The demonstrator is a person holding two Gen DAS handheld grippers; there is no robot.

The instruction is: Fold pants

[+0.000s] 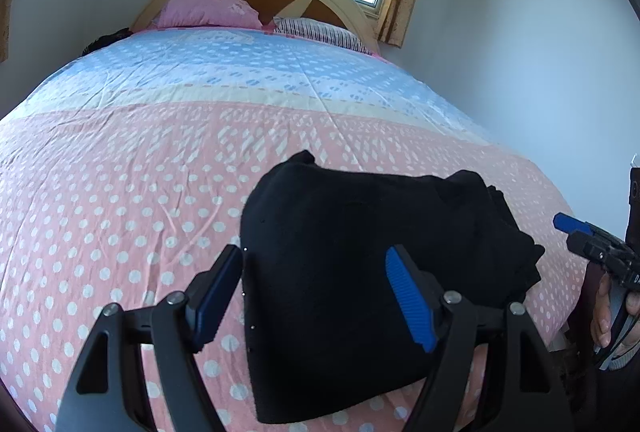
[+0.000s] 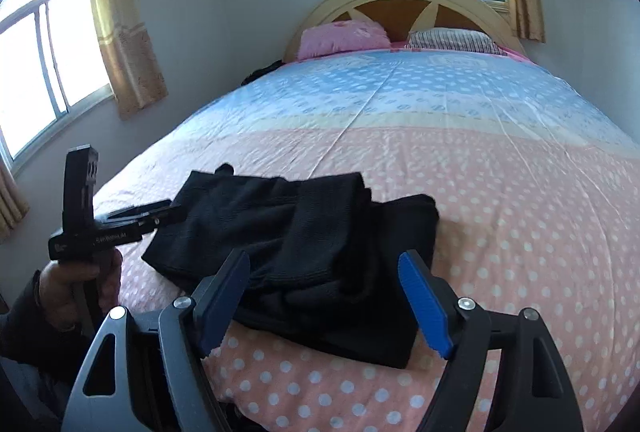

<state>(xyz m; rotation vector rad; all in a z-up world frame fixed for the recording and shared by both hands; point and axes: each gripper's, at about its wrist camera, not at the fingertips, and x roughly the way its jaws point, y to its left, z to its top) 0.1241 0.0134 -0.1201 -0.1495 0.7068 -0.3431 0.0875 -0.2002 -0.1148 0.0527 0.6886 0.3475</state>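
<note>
Bed (image 1: 120, 192) under polka-dot cover (pink near, blue far). Folded black pants (image 1: 360, 272) lie on near part. Pink pillow (image 1: 208, 12) and striped pillow (image 1: 320, 32) against far headboard.

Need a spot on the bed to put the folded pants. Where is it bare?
Bare bedspread runs from the black pants up to the pink pillow and striped pillow, and to the pants' right in the right wrist view. Crowded: the near edge, where both open grippers, left and right, face the pants.
</note>
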